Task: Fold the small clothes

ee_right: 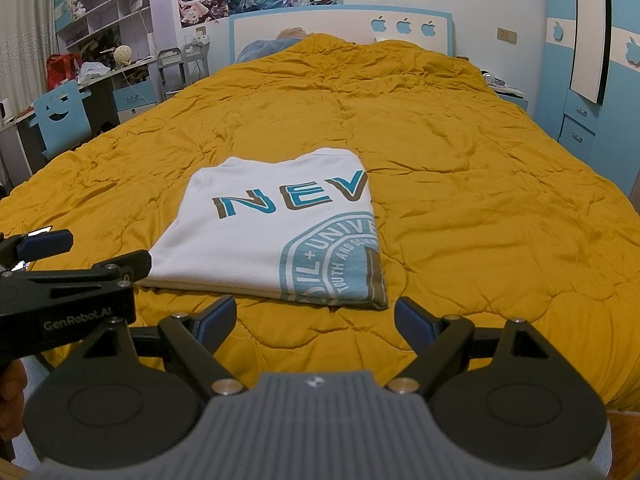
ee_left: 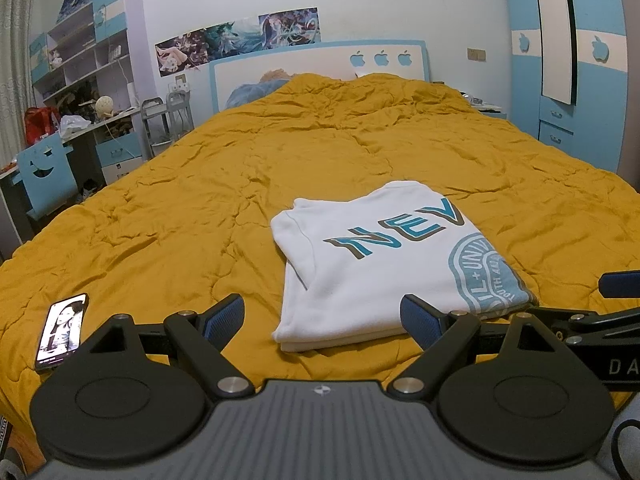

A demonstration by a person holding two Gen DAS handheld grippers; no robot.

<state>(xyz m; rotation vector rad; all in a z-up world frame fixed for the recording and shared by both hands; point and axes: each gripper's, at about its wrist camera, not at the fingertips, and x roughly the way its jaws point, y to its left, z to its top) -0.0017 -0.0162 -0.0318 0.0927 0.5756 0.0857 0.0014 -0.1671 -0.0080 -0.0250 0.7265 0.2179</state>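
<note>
the bed (ee_left: 240,168) fills most of both views, covered by a rumpled mustard-yellow quilt (ee_right: 480,184). a white t-shirt (ee_left: 360,272) with teal "nev" lettering and a round teal seal lies on the quilt near the foot of the bed, folded into a flat rectangle of several layers.

the left gripper (ee_left: 322,318) sits at the near edge of the t-shirt, fingers spread wide and holding nothing. in the left wrist view the shirt's near edge lies between and just beyond the two blue pads (ee_left: 226,316), the right pad overlapping the hem by the seal; contact cannot be confirmed.

the right gripper (ee_right: 316,320) is likewise spread wide and empty, just short of the shirt's near edge and not touching it. the shirt lies ahead and slightly left of it in the right wrist view.

the two grippers are side by side.

a phone (ee_left: 62,330) with a lit screen lies on the quilt, well left of the shirt.
</note>
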